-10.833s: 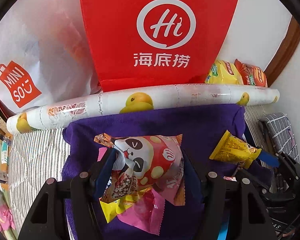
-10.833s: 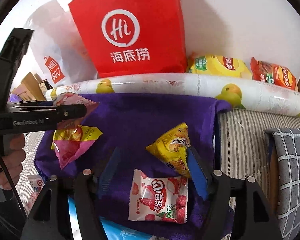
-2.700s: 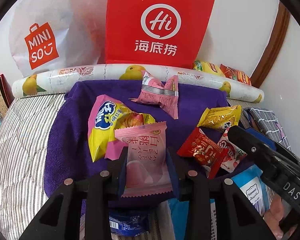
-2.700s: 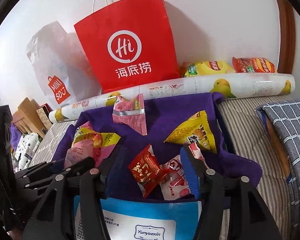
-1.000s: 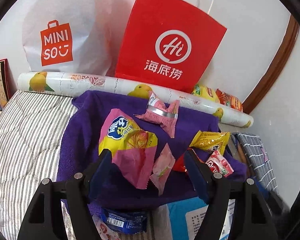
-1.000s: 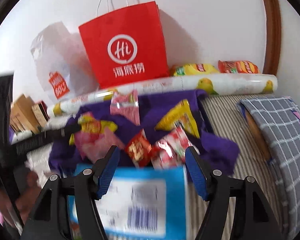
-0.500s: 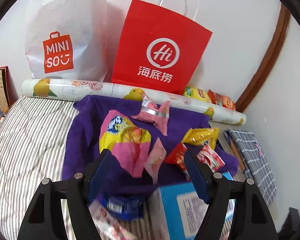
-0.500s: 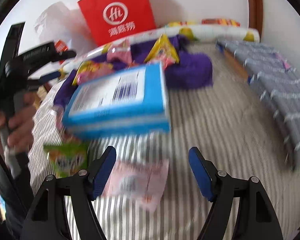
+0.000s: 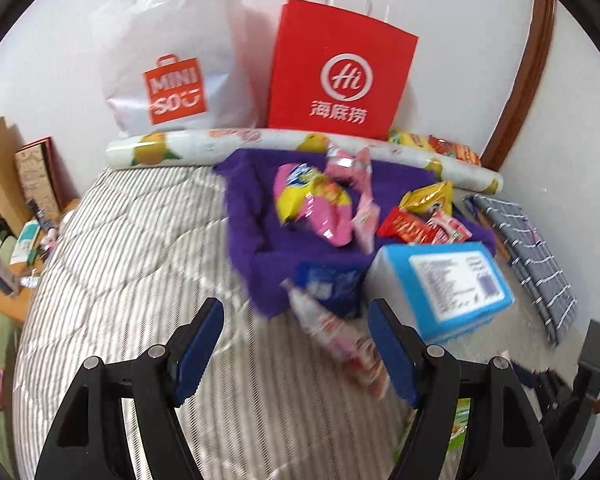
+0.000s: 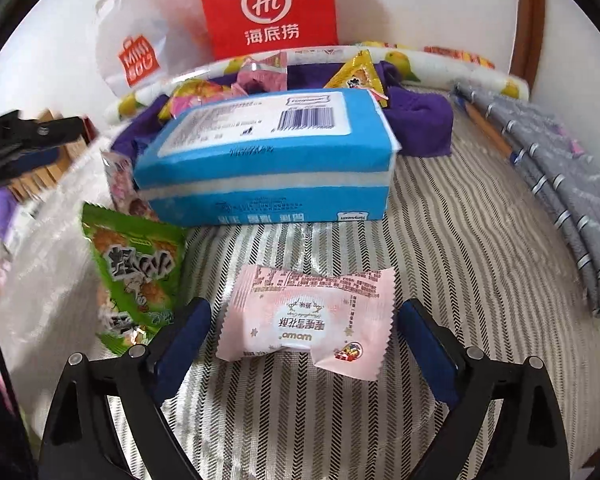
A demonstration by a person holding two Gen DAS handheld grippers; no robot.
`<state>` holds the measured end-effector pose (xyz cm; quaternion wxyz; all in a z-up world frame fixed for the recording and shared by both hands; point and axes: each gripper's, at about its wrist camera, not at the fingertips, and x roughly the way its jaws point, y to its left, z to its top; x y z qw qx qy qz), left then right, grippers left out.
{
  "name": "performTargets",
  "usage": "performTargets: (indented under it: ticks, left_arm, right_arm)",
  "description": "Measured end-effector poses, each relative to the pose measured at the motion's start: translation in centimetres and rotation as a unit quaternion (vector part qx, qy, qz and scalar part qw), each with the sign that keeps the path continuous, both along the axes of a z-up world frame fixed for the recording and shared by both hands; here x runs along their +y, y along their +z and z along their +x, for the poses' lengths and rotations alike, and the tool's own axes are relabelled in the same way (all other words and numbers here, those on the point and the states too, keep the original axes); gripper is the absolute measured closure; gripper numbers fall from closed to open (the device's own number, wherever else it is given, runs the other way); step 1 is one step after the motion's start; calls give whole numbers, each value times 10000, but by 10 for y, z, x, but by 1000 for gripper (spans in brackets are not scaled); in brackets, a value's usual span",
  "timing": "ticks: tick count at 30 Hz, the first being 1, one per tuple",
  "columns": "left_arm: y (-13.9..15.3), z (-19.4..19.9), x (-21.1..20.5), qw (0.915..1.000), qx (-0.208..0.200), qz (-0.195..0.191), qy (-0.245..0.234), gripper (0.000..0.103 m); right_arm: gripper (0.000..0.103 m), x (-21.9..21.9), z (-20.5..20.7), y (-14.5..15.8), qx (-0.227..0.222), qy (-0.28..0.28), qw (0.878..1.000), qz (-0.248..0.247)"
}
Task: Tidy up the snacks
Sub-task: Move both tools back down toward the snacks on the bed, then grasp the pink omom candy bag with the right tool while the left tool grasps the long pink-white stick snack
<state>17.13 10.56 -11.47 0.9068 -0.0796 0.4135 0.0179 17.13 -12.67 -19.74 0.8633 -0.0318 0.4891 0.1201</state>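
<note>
At the bottom of the right wrist view, the right gripper (image 10: 304,340) is spread wide, its blue-padded fingers either side of a pale pink snack packet (image 10: 306,318) lying on the striped bedcover (image 10: 440,248); contact cannot be told. A green snack packet (image 10: 134,276) sits lower left, a blue rectangular box (image 10: 268,160) at centre. The left gripper (image 9: 296,350) is spread, holding nothing, below the purple towel (image 9: 244,216) carrying several packets.

A pale pink crinkle-edged snack packet (image 10: 306,318) is printed with dark pink text; the green snack bag (image 10: 134,270) bears black characters; the bed cover (image 10: 440,248) is striped grey and white; the plush blanket (image 9: 252,216) is purple.
</note>
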Motion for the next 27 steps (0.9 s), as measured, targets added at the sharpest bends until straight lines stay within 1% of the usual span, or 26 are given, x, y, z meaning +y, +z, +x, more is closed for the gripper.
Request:
performTargets:
  ticks: [1, 2, 4, 6, 8, 9, 11, 15, 19, 21, 23, 24, 25, 26, 27]
  left_arm:
    - [-2, -3, 3, 10000, 60, -2, 40, 30]
    - [-5, -4, 5, 9999, 104, -27, 64, 30]
    - [-12, -9, 9, 9997, 203, -149, 65, 30]
    - [-17, -12, 8, 9992, 277, -272, 16, 30]
    - [-22, -13, 4, 9986, 297, -440, -70, 30]
    - [-25, -12, 1, 9981, 311, -519, -121, 30]
    - [-32, -8, -7, 9974, 368, -602, -168, 30]
    - [-48, 6, -17, 9950, 535, -824, -168, 30]
    - [-64, 20, -21, 9938, 672, -887, 61, 31]
    - [-68, 23, -22, 9932, 646, -953, 156, 32]
    - [-68, 23, -25, 9942, 572, -893, 174, 32]
    - [-69, 24, -26, 9947, 577, -830, 179, 33]
    - [-68, 24, -28, 9956, 550, -726, 210, 40]
    - [-69, 24, -30, 9961, 545, -666, 216, 43]
    - [-68, 24, -30, 9959, 536, -700, 180, 49]
  right_arm:
    - [9, 4, -1, -1, -2, 9, 9999, -171]
    - [11, 4, -3, 0, -13, -11, 9998, -216]
    - [18, 0, -2, 1, -47, -80, 9998, -193]
    - [30, -5, -2, 3, -113, -142, 9997, -185]
    - [34, -10, -2, 5, -147, -111, 9997, -128]
    - [39, -11, -2, 6, -179, -92, 9997, -141]
    - [40, -11, 1, 7, -192, -31, 9998, -96]
    - [41, -23, 4, 11, -194, 14, 9996, 188]
    - [41, -43, 8, 18, -383, -98, 9986, 344]
    - [41, -53, 11, 20, -438, -188, 9979, 428]
    - [40, -61, 15, 20, -491, -276, 9970, 538]
    - [40, -64, 17, 19, -493, -297, 9967, 571]
    - [40, -65, 18, 18, -486, -317, 9966, 584]
    - [40, -65, 19, 17, -482, -338, 9964, 605]
    - [40, -65, 21, 15, -468, -330, 9964, 618]
